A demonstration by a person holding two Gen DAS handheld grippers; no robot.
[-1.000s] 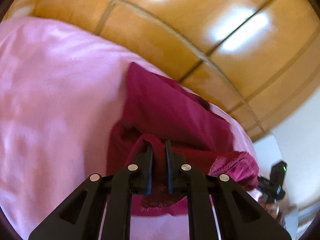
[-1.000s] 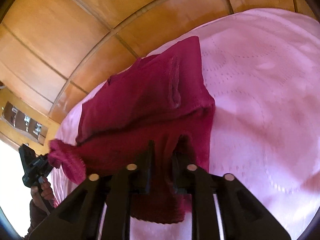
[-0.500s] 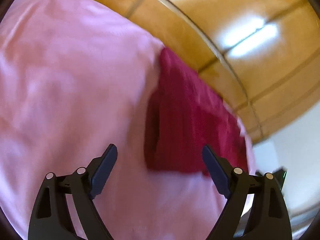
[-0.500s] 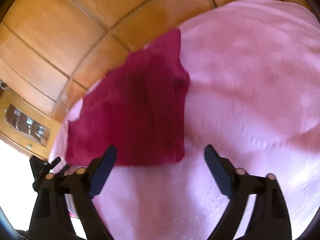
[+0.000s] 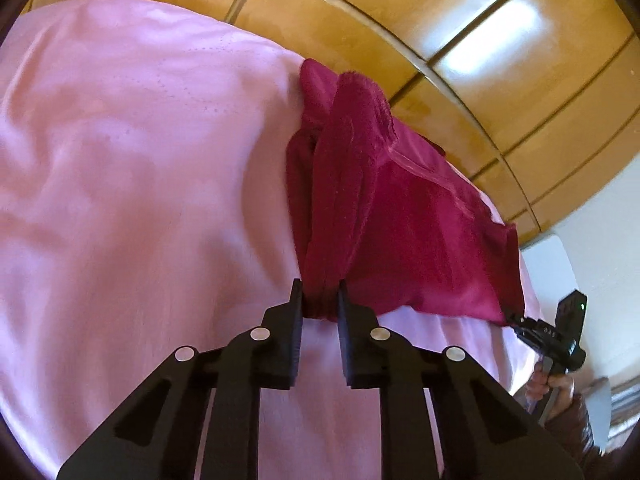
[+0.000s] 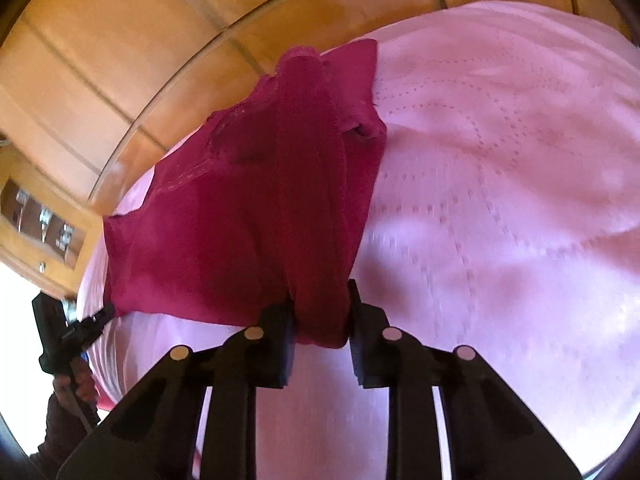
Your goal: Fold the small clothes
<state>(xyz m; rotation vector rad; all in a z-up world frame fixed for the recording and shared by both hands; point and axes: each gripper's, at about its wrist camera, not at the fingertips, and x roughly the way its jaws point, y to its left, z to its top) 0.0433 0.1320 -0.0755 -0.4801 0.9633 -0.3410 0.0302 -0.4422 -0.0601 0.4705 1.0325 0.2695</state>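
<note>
A small dark red knitted garment point(image 5: 404, 216) lies partly folded on a pink bedspread point(image 5: 140, 200). My left gripper point(image 5: 320, 300) is shut on a bunched near corner of the garment. My right gripper point(image 6: 320, 304) is shut on the other near corner of the same garment point(image 6: 248, 200), and the cloth rises in a ridge from each grip. The right gripper also shows at the far right of the left wrist view point(image 5: 516, 318), pinching the garment's corner. The left gripper shows at the left of the right wrist view point(image 6: 106, 312), at the garment's edge.
The pink bedspread point(image 6: 500, 200) covers the bed and stretches wide beside the garment. A glossy wooden wardrobe point(image 5: 440, 20) stands close behind the bed's far edge. A white wall point(image 5: 600, 220) is at the right.
Both grippers were shut on the garment, opened wide above it half a second ago, and have now shut again on its two near corners, lifting the cloth into ridges.
</note>
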